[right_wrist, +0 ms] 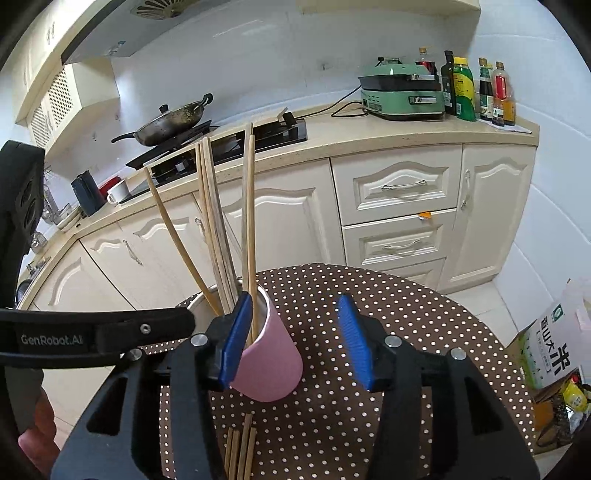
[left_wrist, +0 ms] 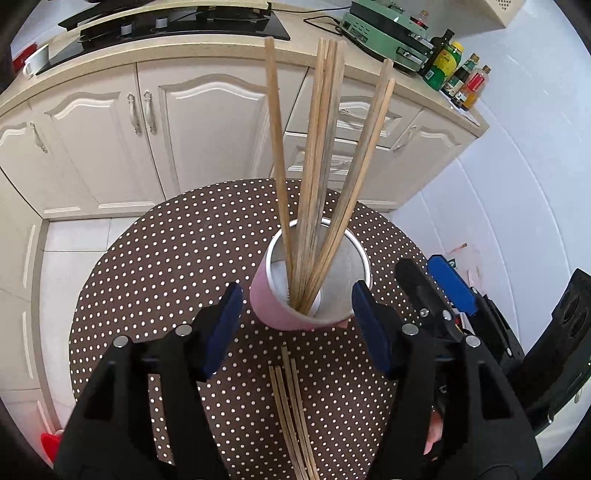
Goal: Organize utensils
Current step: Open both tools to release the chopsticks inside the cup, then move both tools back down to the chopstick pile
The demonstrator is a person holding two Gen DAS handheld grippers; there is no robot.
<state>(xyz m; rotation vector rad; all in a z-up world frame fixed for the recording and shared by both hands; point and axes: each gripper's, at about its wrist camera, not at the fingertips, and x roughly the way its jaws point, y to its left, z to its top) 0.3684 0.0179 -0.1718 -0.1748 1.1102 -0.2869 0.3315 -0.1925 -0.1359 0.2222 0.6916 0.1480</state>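
Observation:
A pink cup [left_wrist: 284, 314] [right_wrist: 271, 365] stands on a round brown polka-dot table [left_wrist: 166, 266] [right_wrist: 424, 325] and holds several wooden chopsticks [left_wrist: 317, 155] [right_wrist: 210, 214] that fan upward. Several more chopsticks [left_wrist: 291, 413] [right_wrist: 242, 450] lie flat on the table in front of the cup. My left gripper [left_wrist: 297, 325] is open, its blue pads [left_wrist: 225, 328] either side of the cup, above the loose chopsticks. My right gripper [right_wrist: 295, 339] is open, its left pad [right_wrist: 234, 339] close against the cup's rim; it also shows in the left wrist view [left_wrist: 450, 280].
Cream kitchen cabinets [left_wrist: 184, 129] [right_wrist: 399, 206] and a counter stand behind the table, with a black stove [left_wrist: 177, 26], a pan [right_wrist: 170, 122], a green appliance [right_wrist: 402, 92] and bottles [right_wrist: 480, 88]. A rice bag [right_wrist: 554, 354] sits on the floor at right.

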